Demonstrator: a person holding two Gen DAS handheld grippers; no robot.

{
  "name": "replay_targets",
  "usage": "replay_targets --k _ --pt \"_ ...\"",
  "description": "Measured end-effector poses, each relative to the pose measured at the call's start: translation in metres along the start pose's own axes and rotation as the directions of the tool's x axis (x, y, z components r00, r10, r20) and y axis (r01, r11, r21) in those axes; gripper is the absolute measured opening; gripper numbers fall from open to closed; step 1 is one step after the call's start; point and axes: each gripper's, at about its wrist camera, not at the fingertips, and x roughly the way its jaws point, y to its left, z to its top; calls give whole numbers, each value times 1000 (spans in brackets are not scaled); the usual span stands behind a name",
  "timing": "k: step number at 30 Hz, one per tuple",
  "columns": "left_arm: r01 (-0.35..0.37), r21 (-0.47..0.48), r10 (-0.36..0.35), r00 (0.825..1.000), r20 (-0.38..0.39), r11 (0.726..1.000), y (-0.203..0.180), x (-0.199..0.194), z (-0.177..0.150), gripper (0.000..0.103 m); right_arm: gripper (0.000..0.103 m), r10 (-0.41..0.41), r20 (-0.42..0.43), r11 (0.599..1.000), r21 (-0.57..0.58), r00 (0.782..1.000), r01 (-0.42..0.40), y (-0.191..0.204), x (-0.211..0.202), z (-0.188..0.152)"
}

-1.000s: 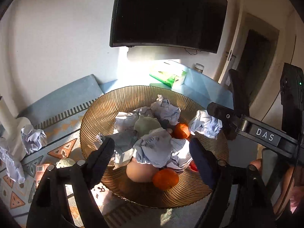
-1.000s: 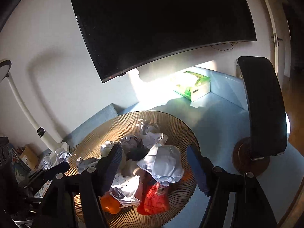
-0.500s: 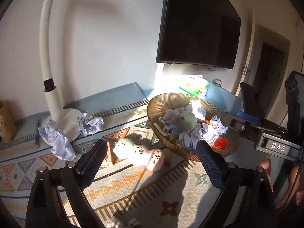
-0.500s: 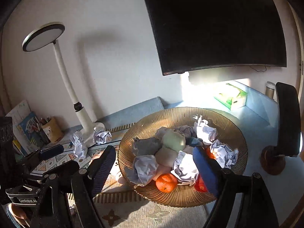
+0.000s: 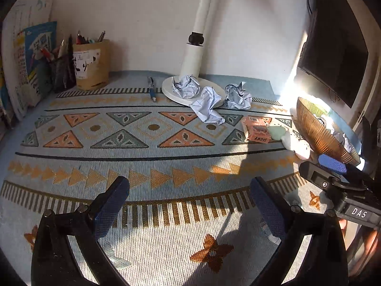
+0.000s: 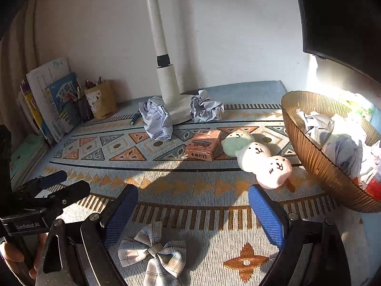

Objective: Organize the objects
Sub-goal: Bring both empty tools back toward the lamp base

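While both views faced the heaped bowl a second ago, they now look out over the patterned mat (image 5: 152, 147), so both hands have swung away from the bowl (image 6: 316, 157), which sits at the right edge of each view. The left gripper (image 5: 189, 205) has its jaws spread wide with only mat between them, having just been opening further. The right gripper (image 6: 193, 212) likewise stands spread and empty, its jaws having widened over the last second. Loose things left to gather lie on the mat: a plaid bow (image 6: 154, 252) just ahead of the right gripper, a three-part plush toy (image 6: 257, 155) beside the bowl, a small orange carton (image 6: 202, 147) touching the toy's green end, and crumpled paper balls (image 6: 157, 119) around the lamp base (image 5: 171, 88). This reads as a fresh reach after a drop into the bowl, with the bow the likeliest next pick for the right side. Much of the bowl is cut off by the frame, so its contents show only partly; the bow does not appear in the left view, and the carton's print is too small to read.
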Motion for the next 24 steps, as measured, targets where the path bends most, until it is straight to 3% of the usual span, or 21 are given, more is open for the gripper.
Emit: replay_targets --k 6,14,21,23,24 --pt "-37 -5 37 999 -3 999 -4 1 -3 102 94 -31 -25 999 7 999 32 -3 8 -3" --pt "-97 62 96 995 24 993 -16 -5 -9 102 94 -70 -34 997 7 997 70 -2 8 -4" --pt "-73 96 73 997 1 993 -20 -2 -7 102 94 -93 -33 993 -73 995 91 12 9 -5" --pt "-28 89 33 998 -58 996 -18 3 0 102 94 -73 -95 993 -103 993 63 13 18 0" --pt "31 70 -22 993 -115 997 -15 7 6 101 94 -66 -132 993 -103 989 52 13 23 4"
